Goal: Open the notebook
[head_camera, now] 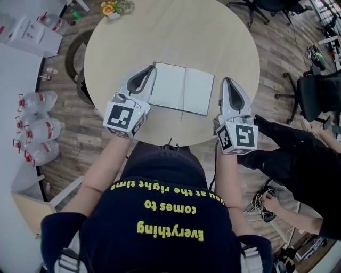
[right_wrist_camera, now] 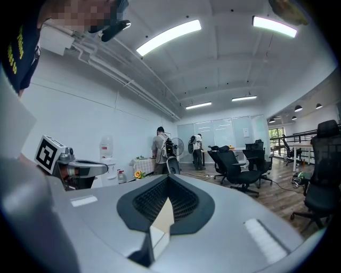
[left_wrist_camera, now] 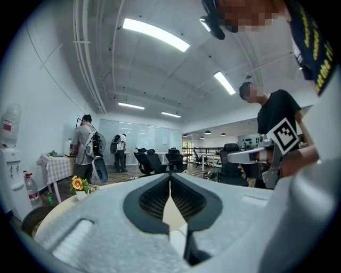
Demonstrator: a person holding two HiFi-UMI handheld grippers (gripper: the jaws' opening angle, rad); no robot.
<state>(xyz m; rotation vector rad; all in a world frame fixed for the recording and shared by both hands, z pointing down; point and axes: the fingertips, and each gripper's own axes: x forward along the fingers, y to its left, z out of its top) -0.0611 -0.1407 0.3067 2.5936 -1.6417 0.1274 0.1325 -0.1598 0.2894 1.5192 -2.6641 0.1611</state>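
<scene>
A notebook [head_camera: 181,88] lies open on the round wooden table [head_camera: 170,32], its blank white pages facing up between my two grippers. My left gripper [head_camera: 151,68] rests at the notebook's left edge, jaws shut with nothing between them. My right gripper [head_camera: 226,81] sits just off the notebook's right edge, also shut and empty. In the left gripper view the jaw tips [left_wrist_camera: 170,176] meet over the table, and the right gripper [left_wrist_camera: 250,155] shows across from it. In the right gripper view the tips [right_wrist_camera: 169,177] are likewise together, with the left gripper [right_wrist_camera: 80,169] at the left.
A small flower pot [head_camera: 111,9] stands at the table's far edge. Water bottles [head_camera: 40,130] line the floor at the left. A seated person [head_camera: 298,154] is close on the right, and office chairs [head_camera: 319,93] stand beyond.
</scene>
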